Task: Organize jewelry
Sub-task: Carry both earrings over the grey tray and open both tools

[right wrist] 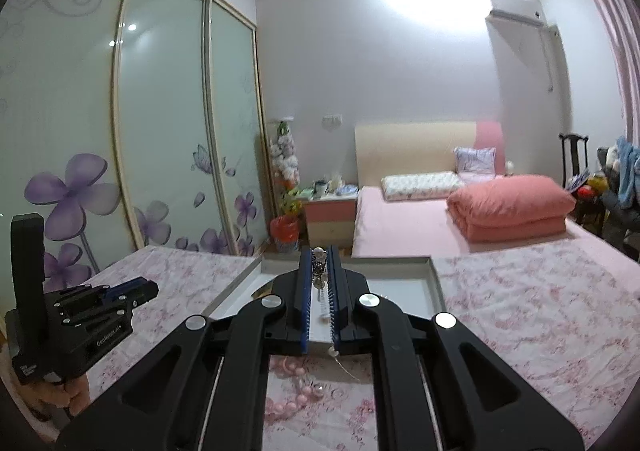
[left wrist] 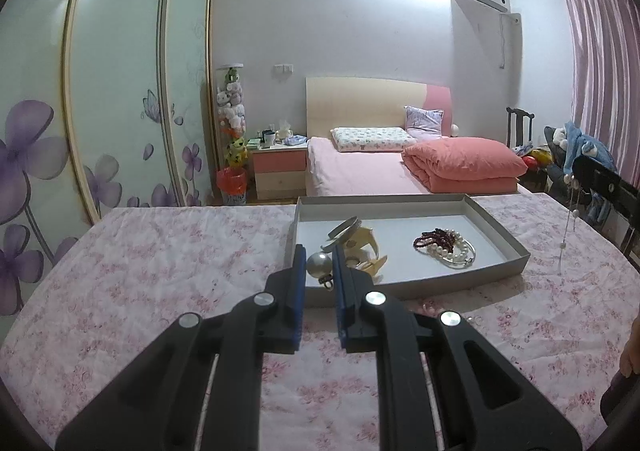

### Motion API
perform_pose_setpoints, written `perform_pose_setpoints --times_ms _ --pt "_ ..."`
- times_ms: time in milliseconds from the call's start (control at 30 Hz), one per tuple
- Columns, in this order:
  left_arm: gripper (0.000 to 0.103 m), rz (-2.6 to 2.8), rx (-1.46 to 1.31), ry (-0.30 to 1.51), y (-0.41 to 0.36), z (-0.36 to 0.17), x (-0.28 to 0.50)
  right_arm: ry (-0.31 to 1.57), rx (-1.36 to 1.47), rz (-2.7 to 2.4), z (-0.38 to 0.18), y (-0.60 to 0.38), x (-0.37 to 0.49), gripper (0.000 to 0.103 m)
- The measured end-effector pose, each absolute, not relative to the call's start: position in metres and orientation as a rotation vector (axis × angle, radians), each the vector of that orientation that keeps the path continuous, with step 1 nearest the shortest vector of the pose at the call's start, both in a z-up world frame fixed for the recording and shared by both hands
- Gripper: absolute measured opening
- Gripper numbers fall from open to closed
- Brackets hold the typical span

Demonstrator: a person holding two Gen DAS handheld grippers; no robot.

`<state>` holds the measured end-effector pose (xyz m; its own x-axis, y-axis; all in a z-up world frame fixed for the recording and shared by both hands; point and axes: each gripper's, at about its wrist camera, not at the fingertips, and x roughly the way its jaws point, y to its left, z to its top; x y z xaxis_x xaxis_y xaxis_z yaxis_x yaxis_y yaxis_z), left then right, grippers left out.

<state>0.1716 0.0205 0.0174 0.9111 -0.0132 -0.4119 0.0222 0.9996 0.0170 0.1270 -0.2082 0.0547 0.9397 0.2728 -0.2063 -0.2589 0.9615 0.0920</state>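
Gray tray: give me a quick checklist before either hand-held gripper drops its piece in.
1. Left hand-held gripper shut on silver ball earring: ok.
2. Right hand-held gripper shut on beaded chain: ok.
3. Bare floor left in gray tray: ok.
4. Pearl strands lying inside tray: ok.
5. Pink bead string still on tablecloth: not ok.
6. Chain's dangling end clear of tray wall: cannot tell.

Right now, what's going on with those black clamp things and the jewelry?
A person is sorting jewelry into a shallow box on a flowery cloth. The left gripper is shut on a big silver pearl; the right gripper is shut on a beaded chain. Bracelets already lie in the box, and pink beads remain on the cloth.
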Motion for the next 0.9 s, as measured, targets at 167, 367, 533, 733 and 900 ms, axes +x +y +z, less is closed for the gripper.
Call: perform_pose_setpoints --times_ms 167,367,533,733,900 --pt "0.014 -0.008 0.035 0.391 0.011 0.022 0.171 0.171 0.043 0.235 0.056 -0.209 0.126 0.009" --pt "0.014 -0.007 0.037 0.366 0.004 0.022 0.172 0.126 0.027 0.196 0.055 -0.211 0.124 0.009" --pt "0.014 -0.012 0.036 0.364 0.002 0.023 0.174 0.110 0.019 0.185 0.056 -0.211 0.121 0.009" --pt "0.014 -0.017 0.033 0.363 0.002 0.025 0.180 0.106 0.019 0.179 0.056 -0.211 0.125 0.009" --pt "0.014 -0.013 0.026 0.352 0.001 0.030 0.194 0.097 0.016 0.179 0.058 -0.206 0.134 0.009"
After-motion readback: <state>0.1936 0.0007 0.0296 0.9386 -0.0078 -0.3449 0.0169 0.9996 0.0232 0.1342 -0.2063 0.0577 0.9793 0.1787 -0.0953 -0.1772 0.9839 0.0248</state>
